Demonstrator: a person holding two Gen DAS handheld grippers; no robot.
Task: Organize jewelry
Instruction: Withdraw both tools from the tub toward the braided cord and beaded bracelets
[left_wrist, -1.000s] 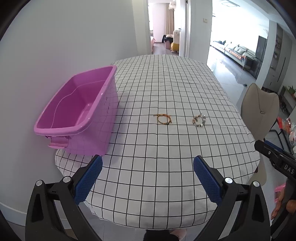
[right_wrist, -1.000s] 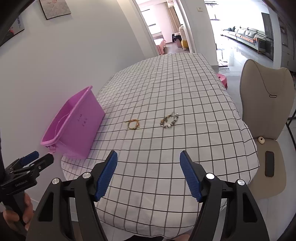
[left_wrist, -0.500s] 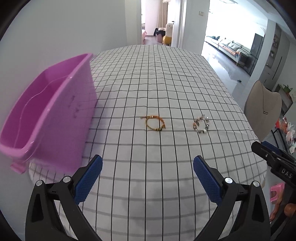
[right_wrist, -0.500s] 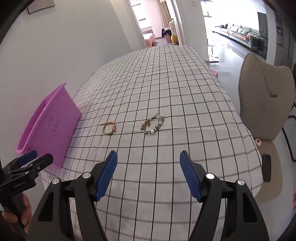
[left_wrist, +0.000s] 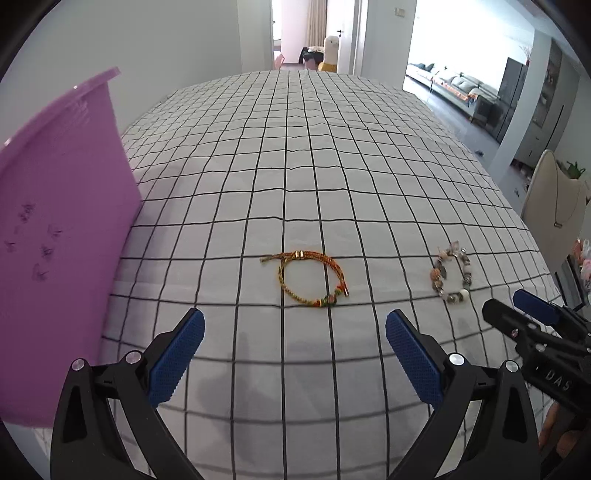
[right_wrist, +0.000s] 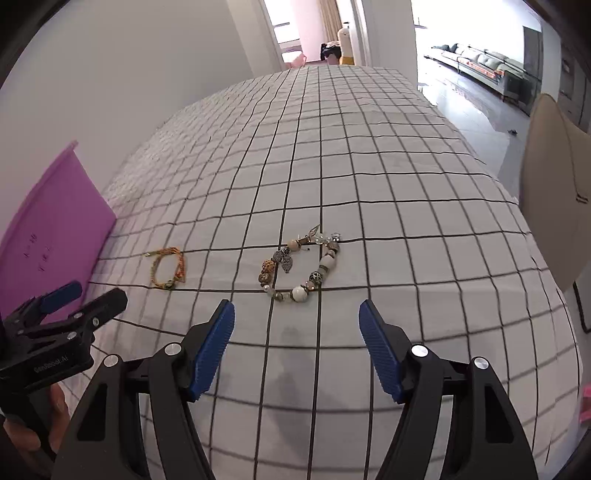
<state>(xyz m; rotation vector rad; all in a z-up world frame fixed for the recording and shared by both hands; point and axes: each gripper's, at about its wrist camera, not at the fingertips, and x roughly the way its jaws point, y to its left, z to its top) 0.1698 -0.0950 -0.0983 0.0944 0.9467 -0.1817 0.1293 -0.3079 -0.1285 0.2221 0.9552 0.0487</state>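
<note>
An orange-gold braided bracelet lies on the checked tablecloth, just ahead of my left gripper, which is open with nothing between its blue pads. To its right lies a beaded charm bracelet. In the right wrist view the beaded bracelet sits just ahead of my right gripper, also open and empty, and the braided bracelet lies further left. Both grippers hover above the cloth, short of the bracelets. A purple plastic bin stands at the left.
The checked cloth covers a long table running away toward a doorway. A beige chair stands by the table's right side. A white wall runs behind the bin. A hand holds the left gripper's handle.
Both grippers have moved forward and down toward the table. The bracelets now look larger and closer, and the bin has slid to the left edge. Both jaws kept the same width.
</note>
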